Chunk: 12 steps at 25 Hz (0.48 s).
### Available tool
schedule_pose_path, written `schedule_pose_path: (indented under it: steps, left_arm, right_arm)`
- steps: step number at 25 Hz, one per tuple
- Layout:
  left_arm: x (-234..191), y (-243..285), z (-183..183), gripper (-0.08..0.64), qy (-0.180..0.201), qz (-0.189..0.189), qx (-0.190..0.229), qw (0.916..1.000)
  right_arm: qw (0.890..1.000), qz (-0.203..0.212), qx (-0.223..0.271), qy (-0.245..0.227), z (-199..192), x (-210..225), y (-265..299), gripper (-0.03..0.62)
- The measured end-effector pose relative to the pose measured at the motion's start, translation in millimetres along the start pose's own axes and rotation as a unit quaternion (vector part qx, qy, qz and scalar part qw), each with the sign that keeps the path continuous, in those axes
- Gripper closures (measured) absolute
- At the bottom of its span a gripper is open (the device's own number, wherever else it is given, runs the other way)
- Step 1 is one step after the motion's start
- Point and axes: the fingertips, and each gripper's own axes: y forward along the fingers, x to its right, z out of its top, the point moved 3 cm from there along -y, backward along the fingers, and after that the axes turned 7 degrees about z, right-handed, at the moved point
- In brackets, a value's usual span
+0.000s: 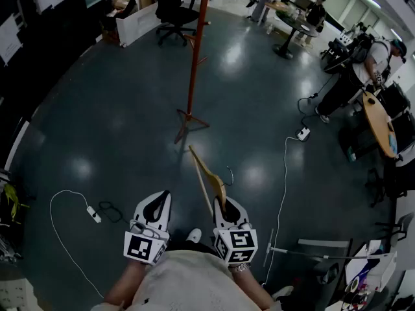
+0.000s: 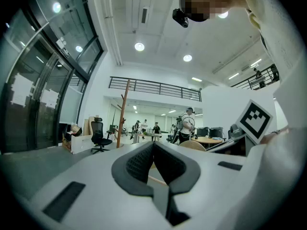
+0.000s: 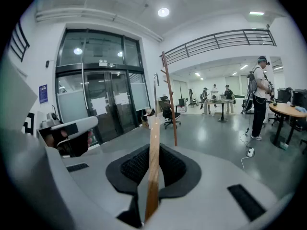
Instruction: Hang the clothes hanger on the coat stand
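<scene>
carry phase | right gripper [image 1: 224, 204] clamps hanger [image 1: 208, 173] | left gripper [image 1: 158, 201] closed, empty | hanger well short of coat stand [image 1: 194, 63] | next: likely approach, raise hook to peg

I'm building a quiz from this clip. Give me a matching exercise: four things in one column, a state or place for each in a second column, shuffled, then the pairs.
1. left gripper
2. right gripper
3. coat stand
4. office chair

A. black, beyond the stand
B. shut on the wooden hanger
C. standing upright ahead
D. shut, holding nothing

Pairs: 1-D, 2-B, 3-C, 4-A
</scene>
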Motion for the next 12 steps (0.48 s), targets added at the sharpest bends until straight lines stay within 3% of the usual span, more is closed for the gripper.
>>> schedule_pose_path:
  steps: [4, 8, 12]
  left_arm:
    - [13, 12, 7, 0.548, 0.008, -0.005, 0.008, 0.9999]
    - [20, 32, -7, 0.548, 0.000, 0.016, -0.005, 0.9999]
    - [-14, 54, -14, 0.548, -0.016, 0.044, -0.022, 0.9987]
  right_arm:
    - [1.000, 0.000, -0.006, -0.003, 4, 17, -5, 0.523]
    - [1.000, 0.000, -0.015, -0.003, 4, 48, 1, 0.523]
    - [1.000, -0.015, -0.021, -0.002, 8, 59, 25, 0.523]
